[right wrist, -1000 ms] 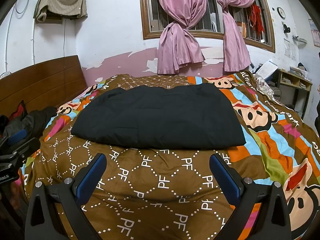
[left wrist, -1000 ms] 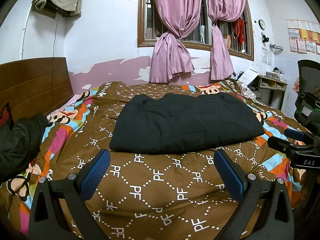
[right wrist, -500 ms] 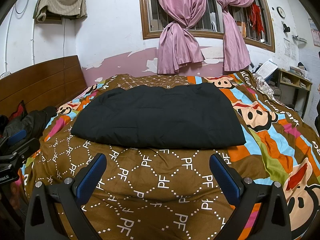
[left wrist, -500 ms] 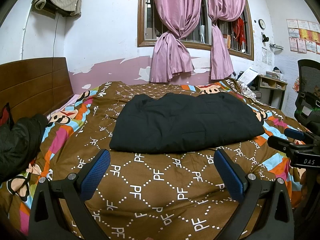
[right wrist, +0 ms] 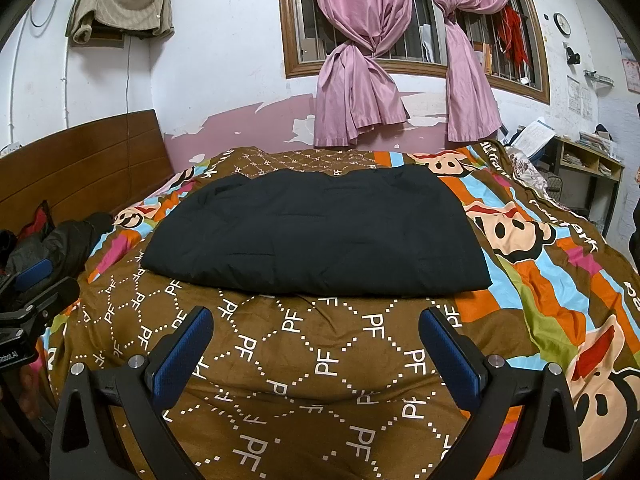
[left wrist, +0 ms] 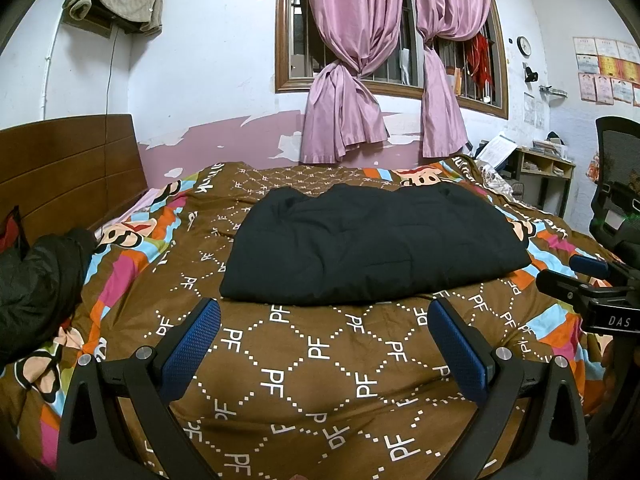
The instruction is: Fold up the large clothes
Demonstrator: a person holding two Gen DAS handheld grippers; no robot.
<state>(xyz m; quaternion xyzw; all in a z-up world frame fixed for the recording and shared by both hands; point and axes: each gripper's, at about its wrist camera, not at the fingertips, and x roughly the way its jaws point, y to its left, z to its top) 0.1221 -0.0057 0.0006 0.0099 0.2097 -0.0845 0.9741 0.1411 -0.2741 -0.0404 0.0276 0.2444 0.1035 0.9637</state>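
Note:
A large black padded garment [left wrist: 372,240] [right wrist: 320,236] lies flat and folded into a wide rectangle across the middle of the bed. My left gripper [left wrist: 324,320] hovers open over the brown quilt just short of the garment's near edge, nothing between its blue pads. My right gripper [right wrist: 316,328] is open too, at the same distance from that edge, and empty. Each gripper shows in the other's view: the right gripper [left wrist: 592,288] at the far right, the left gripper [right wrist: 32,292] at the far left.
The bed carries a brown patterned quilt [left wrist: 320,368] with cartoon stripes. Another black jacket [left wrist: 36,284] is heaped at the left by the wooden headboard [left wrist: 68,168]. A black office chair [left wrist: 616,184] and a desk [left wrist: 548,168] stand at the right, pink curtains [left wrist: 360,80] behind.

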